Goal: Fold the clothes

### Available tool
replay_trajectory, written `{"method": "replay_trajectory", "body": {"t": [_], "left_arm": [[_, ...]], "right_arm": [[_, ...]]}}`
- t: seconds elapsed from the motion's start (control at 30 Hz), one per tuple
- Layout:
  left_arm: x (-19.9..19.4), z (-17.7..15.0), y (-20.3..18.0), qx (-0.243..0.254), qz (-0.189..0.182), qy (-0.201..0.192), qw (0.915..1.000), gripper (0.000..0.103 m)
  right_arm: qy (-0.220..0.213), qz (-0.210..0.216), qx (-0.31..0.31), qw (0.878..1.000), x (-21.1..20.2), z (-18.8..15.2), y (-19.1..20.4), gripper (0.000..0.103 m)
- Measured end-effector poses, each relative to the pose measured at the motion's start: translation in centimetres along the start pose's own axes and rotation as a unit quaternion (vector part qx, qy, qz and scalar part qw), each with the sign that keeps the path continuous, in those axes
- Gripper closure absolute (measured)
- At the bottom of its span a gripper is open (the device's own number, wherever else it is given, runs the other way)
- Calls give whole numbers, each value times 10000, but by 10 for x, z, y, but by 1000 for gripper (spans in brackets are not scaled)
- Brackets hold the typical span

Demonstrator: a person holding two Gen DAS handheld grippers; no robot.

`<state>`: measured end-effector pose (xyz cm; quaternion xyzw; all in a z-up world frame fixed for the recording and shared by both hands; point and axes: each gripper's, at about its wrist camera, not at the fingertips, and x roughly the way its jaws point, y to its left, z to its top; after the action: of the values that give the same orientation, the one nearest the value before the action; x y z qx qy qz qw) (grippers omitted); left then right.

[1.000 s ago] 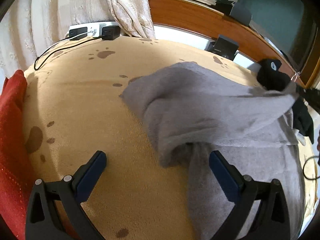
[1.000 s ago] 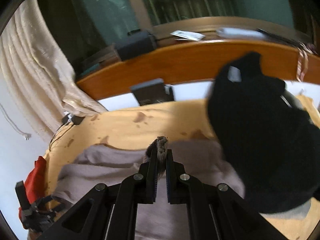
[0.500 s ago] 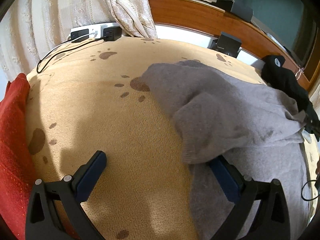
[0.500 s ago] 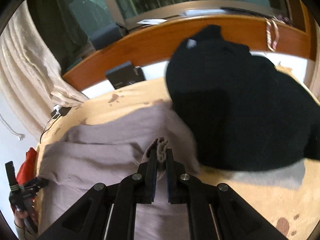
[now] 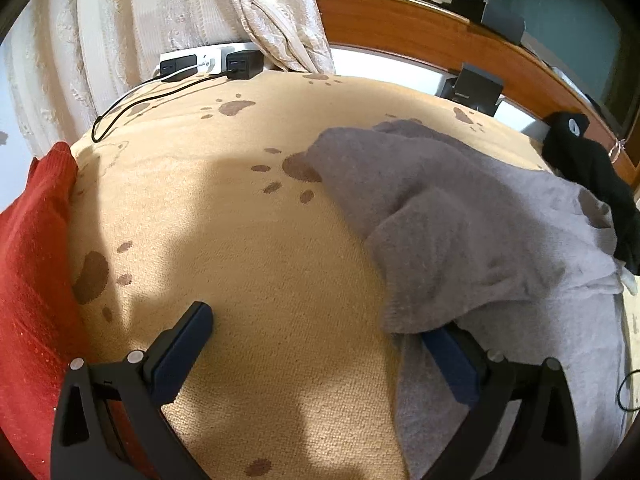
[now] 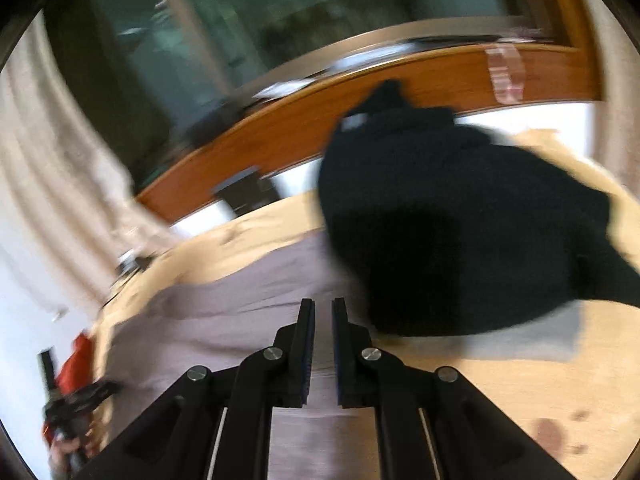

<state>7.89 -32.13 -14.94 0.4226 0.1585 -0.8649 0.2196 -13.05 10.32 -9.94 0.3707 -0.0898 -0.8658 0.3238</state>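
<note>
A grey knit garment lies on the tan paw-print blanket, one part folded back over itself. My left gripper hovers open at its near left edge; the fold's lower edge drapes over the tip of its right finger, and the left finger is over bare blanket. In the blurred right wrist view my right gripper is over the grey garment, jaws nearly together, no cloth visible between them. A black garment lies just beyond and right of it, overlapping the grey one.
A red cloth lies along the blanket's left edge. A power strip with chargers and a cable sits at the back by the cream curtain. A wooden headboard runs behind. The black garment lies far right.
The lifted grey fold has swung rightward and settled flat. The tuft of grey cloth that stuck out between my right gripper's tips is gone. The left gripper has held still.
</note>
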Motion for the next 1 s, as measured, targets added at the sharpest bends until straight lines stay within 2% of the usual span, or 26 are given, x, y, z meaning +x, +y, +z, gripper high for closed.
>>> {"method": "replay_trajectory", "body": {"t": [0.07,0.17,0.3,0.43,0.57,0.6,0.73,0.83,0.87,1.0], "left_arm": [[-2,1,5,-80,33,-29,10000,0],[-7,1,14,-225,14,-106,9997,0],[-7,0,15,-103,123,-60,9999,0],[-8,-4,13,156,292,-12,9995,0],[-18,-10,20,358,895,-27,9953,0],[-23,-10,25,330,916,-49,9952,0],[-46,0,34,-80,531,-350,9979,0],[-51,20,22,-30,405,-626,9972,0],[-45,27,15,58,420,-625,9971,0],[-5,29,-4,441,627,-36,9971,0]], "right_arm": [[386,174,-346,9985,20,5,22,94],[1002,-121,-629,9929,56,2,38,94],[1255,-367,-383,9907,71,-1,20,94],[1088,-561,-516,9911,61,-3,15,94],[933,-603,-564,9922,57,-9,21,94],[914,-648,-618,9918,57,-9,24,94],[887,-698,-666,9914,57,-10,22,94],[881,-644,-607,9922,59,-9,19,94],[881,-639,-600,9922,60,-9,19,94],[880,-666,-634,9919,60,-10,21,94]]}}
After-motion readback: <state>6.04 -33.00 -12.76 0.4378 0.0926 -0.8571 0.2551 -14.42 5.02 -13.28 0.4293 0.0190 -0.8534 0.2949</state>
